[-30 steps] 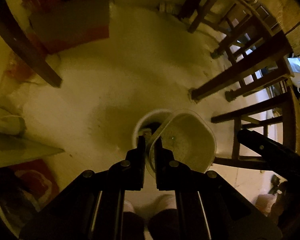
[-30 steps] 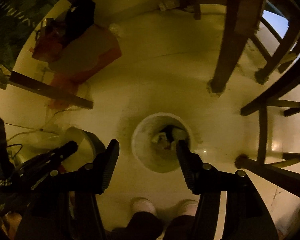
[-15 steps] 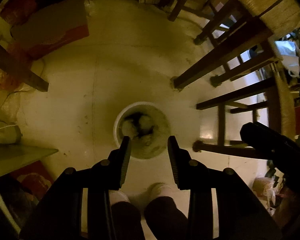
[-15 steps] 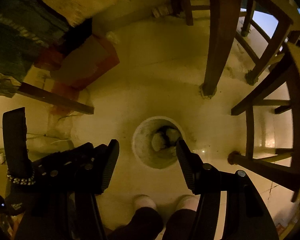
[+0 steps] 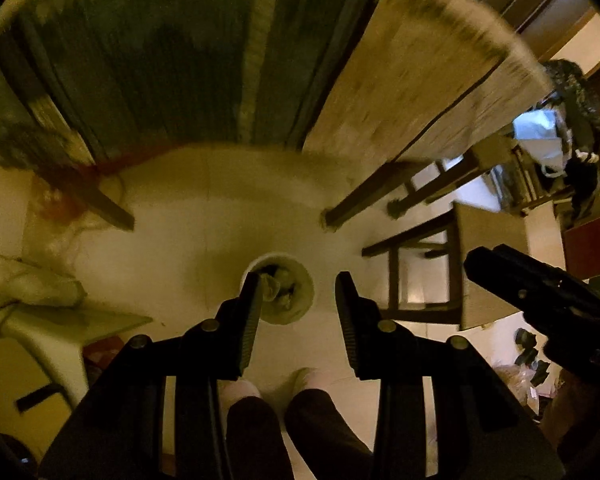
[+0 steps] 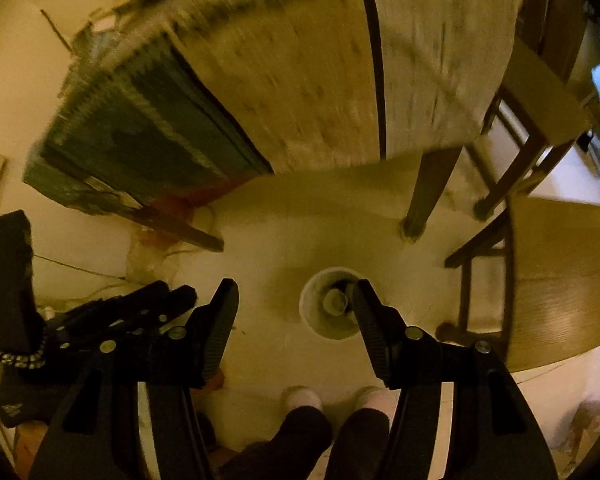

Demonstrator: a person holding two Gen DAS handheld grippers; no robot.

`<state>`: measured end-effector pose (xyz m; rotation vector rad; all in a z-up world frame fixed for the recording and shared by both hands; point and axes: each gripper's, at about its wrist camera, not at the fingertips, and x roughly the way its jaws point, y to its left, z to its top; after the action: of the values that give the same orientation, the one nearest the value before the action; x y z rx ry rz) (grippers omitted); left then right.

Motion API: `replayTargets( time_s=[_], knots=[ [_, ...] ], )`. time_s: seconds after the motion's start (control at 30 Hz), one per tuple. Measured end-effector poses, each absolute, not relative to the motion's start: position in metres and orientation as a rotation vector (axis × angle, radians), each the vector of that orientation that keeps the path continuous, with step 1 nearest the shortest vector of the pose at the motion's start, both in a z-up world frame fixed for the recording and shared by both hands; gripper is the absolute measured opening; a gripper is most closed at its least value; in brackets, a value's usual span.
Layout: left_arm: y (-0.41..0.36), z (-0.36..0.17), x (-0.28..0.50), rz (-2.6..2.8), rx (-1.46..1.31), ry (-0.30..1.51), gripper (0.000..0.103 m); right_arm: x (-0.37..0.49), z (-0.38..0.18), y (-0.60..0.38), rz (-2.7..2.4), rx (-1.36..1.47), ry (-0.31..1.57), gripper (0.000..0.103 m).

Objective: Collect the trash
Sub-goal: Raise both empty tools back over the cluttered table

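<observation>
White and round, the trash bin (image 5: 278,294) stands on the pale floor (image 5: 188,248), and both cameras look down at it from well above. It has crumpled trash (image 5: 276,290) inside. A second ago the left claw (image 5: 296,316) was closed on the rim of a clear plastic container just over the bin. Now this container is no longer between its fingers, the fingers stand apart with nothing between them, and the bin looks much smaller and farther below. I cannot tell which piece inside the bin is the container.

The right claw (image 6: 296,322) is also open and empty, with the same gap as before. In its view the bin (image 6: 332,308) shows between the two fingers, partly behind the right one. This claw has risen as well: the worktop (image 6: 324,92) with its cloth, green on the left side and pale on the right side, now fills the upper part of both views and is blurred, while earlier mostly the floor was visible. Wooden chairs (image 5: 416,280) stand to the right of the bin. The feet (image 5: 240,390) of the person, in light socks, are on the floor just below the bin in the picture.
</observation>
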<state>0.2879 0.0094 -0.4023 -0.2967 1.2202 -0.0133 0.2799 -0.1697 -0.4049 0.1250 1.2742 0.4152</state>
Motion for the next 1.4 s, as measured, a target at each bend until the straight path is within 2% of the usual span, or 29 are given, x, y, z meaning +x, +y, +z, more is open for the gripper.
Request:
replayTargets(
  time_s=[0.33,0.6,0.73,0.8,0.87,0.9,0.97,1.07,1.13,1.4],
  knots=[
    [0.014,-0.230,0.263,-0.041,-0.234,0.990,0.036,0.266,-0.254,-0.170,0.413,0.114,1.104,0.055],
    [0.026,-0.117,0.228,-0.073,-0.212,0.777,0.036,0.235,-0.127,-0.160,0.404,0.084,0.857,0.056],
    [0.036,-0.065,0.205,-0.073,-0.187,0.661,0.040,0.214,-0.081,-0.152,0.399,0.083,0.737,0.067],
    [0.042,-0.045,0.194,-0.071,-0.170,0.611,0.041,0.204,-0.062,-0.149,0.390,0.072,0.671,0.068],
    [0.050,-0.026,0.184,-0.066,-0.162,0.559,0.049,0.195,-0.044,-0.145,0.379,0.055,0.614,0.070],
    [0.053,-0.019,0.179,-0.064,-0.160,0.533,0.059,0.191,-0.037,-0.143,0.372,0.048,0.589,0.072],
    [0.061,-0.005,0.169,-0.056,-0.156,0.471,0.068,0.184,-0.026,-0.141,0.352,0.041,0.539,0.087],
    [0.069,0.004,0.160,-0.017,-0.133,0.411,0.084,0.175,-0.017,-0.141,0.316,0.048,0.461,0.099],
    [0.073,0.006,0.159,0.007,-0.130,0.382,0.091,0.174,-0.016,-0.140,0.297,0.050,0.438,0.101],
    [0.075,-0.006,0.196,0.019,-0.116,0.420,0.094,0.206,-0.025,-0.138,0.294,0.064,0.479,0.101]
  ],
)
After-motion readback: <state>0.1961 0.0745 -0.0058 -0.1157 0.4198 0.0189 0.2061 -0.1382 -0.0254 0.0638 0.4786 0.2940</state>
